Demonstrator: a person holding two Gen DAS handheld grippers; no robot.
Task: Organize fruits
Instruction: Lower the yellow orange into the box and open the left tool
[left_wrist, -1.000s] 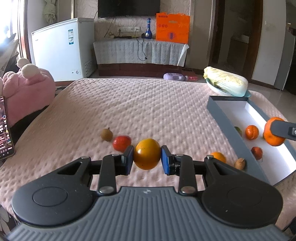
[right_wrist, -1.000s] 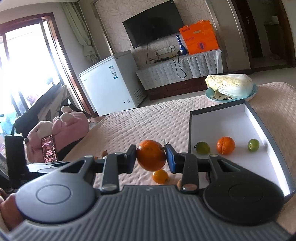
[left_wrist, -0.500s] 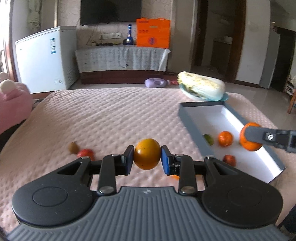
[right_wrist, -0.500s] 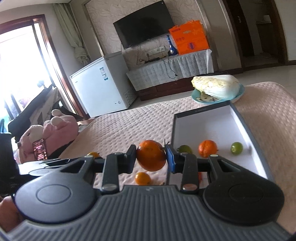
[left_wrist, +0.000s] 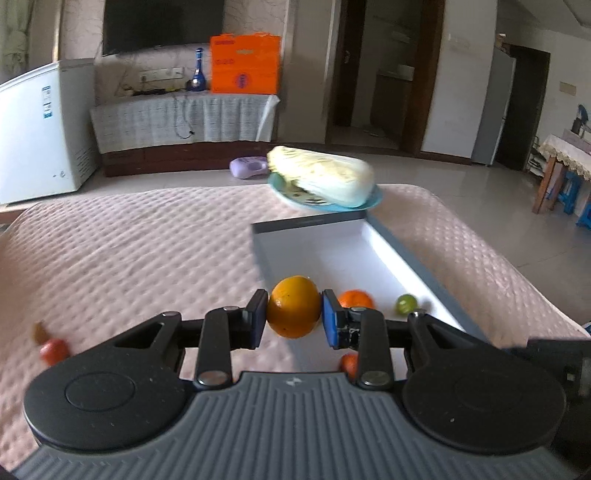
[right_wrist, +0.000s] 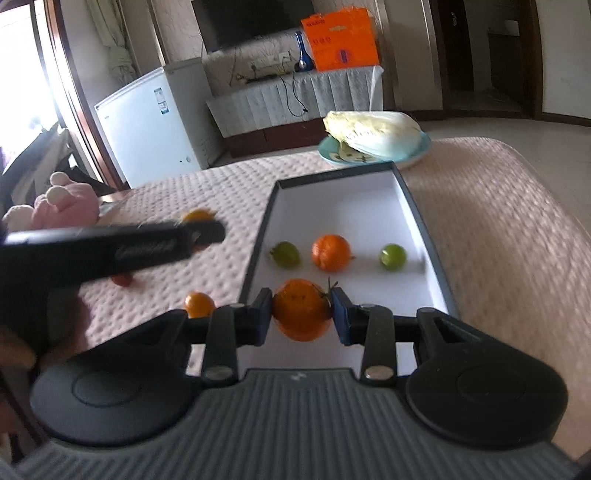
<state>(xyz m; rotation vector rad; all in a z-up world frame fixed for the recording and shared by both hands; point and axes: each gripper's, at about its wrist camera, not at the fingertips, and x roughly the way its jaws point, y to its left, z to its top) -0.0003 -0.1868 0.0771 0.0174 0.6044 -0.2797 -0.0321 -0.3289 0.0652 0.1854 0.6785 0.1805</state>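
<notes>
We are midway: three fruits lie in the box (right_wrist: 424, 221), our left gripper (left_wrist: 294, 319) and right gripper (right_wrist: 302, 314) each pinch an orange near its 6 o'clock end, and strays wait on the bed (left_wrist: 129, 240) at 9 o'clock.

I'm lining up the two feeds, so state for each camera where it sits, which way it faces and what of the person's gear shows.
Left wrist: on the left gripper, facing along its fingers, shut on a yellow-orange fruit, toward the grey box.
Right wrist: on the right gripper, holding an orange over the box; the left gripper crosses at left.
Shared: box, cabbage, freezer.
</notes>
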